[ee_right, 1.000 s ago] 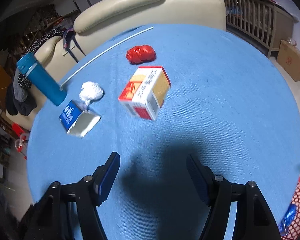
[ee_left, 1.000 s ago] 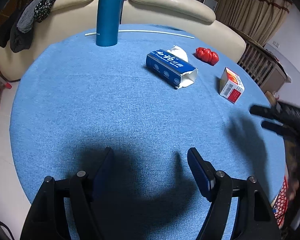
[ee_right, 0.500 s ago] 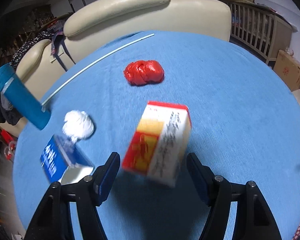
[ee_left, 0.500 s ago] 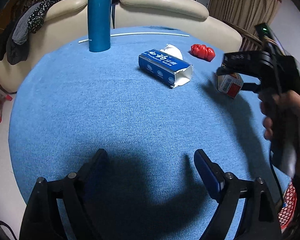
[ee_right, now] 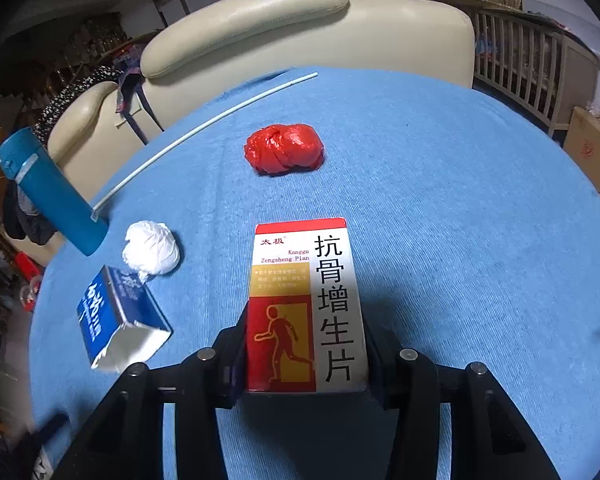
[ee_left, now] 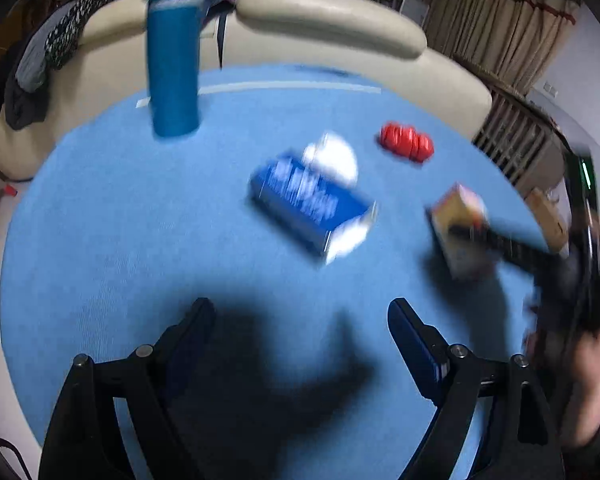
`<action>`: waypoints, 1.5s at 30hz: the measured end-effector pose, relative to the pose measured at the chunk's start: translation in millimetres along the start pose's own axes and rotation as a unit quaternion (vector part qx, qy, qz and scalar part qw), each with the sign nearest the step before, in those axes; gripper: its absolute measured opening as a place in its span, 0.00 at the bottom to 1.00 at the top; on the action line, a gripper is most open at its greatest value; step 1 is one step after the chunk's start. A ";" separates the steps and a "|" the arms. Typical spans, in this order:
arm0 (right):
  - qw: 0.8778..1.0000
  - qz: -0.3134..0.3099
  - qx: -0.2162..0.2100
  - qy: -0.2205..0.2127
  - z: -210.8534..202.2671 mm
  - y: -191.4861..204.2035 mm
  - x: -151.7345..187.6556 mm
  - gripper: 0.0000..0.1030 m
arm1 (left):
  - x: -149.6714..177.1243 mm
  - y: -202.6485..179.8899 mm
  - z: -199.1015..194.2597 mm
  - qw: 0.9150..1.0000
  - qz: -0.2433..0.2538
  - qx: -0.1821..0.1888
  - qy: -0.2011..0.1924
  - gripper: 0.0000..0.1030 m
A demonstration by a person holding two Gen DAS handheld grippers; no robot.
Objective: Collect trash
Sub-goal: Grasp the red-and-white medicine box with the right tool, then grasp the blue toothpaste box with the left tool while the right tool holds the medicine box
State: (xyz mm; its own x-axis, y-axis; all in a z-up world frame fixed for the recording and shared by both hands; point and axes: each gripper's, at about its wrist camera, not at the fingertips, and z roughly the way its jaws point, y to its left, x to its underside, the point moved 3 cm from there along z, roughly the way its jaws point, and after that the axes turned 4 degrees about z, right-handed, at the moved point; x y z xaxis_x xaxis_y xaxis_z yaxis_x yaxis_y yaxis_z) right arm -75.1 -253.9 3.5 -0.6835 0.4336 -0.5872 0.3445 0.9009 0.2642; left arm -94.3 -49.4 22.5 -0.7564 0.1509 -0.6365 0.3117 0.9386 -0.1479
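The right gripper [ee_right: 306, 354] had its jaws clamped on the sides of a red, yellow and white medicine box [ee_right: 304, 304], which stood between the fingers and hid most of their inner faces and tips. Ahead of the box lay a crumpled red plastic wad [ee_right: 284, 150] on the blue tablecloth [ee_right: 440, 220]. To the left of the jaws lay an open-ended blue carton [ee_right: 118, 316], with a ball of white tissue [ee_right: 152, 252] just beyond it, apparently touching. Farther left stood a teal bottle [ee_right: 50, 196], and a thin white rod [ee_right: 204, 128] ran across the far cloth in front of a cream sofa [ee_right: 260, 28].

The left gripper [ee_left: 300, 332] hung above the cloth with its jaws wide apart and nothing between them. Its view was badly smeared: the blue carton [ee_left: 312, 204] ahead of the jaws was unreadable, and the medicine box [ee_left: 460, 228], off to the right, showed only as a blurred shape crossed by dark fingers, with the holding hand [ee_left: 592, 384] cut off at the edge.
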 end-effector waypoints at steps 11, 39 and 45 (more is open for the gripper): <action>0.999 0.012 -0.035 0.009 -23.9 -15.7 24.2 0.48 | -62.0 -17.0 79.5 0.995 -0.050 -0.077 0.043 0.86; 0.999 0.001 -0.038 0.002 -82.1 0.3 75.7 0.48 | 17.4 44.2 -7.0 0.998 -0.046 0.013 0.030 0.75; 0.999 0.001 -0.042 0.008 -78.0 0.8 76.4 0.48 | 19.6 20.9 0.8 0.996 0.044 -0.056 0.049 0.78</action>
State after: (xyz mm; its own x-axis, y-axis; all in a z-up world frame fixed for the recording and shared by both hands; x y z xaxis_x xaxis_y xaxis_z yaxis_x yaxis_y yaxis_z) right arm -177.3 -218.3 18.6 -0.6927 0.4357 -0.5748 0.2920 0.8981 0.3288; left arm -102.2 -27.0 6.3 -0.7829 0.2584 -0.5660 0.3170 0.9484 -0.0055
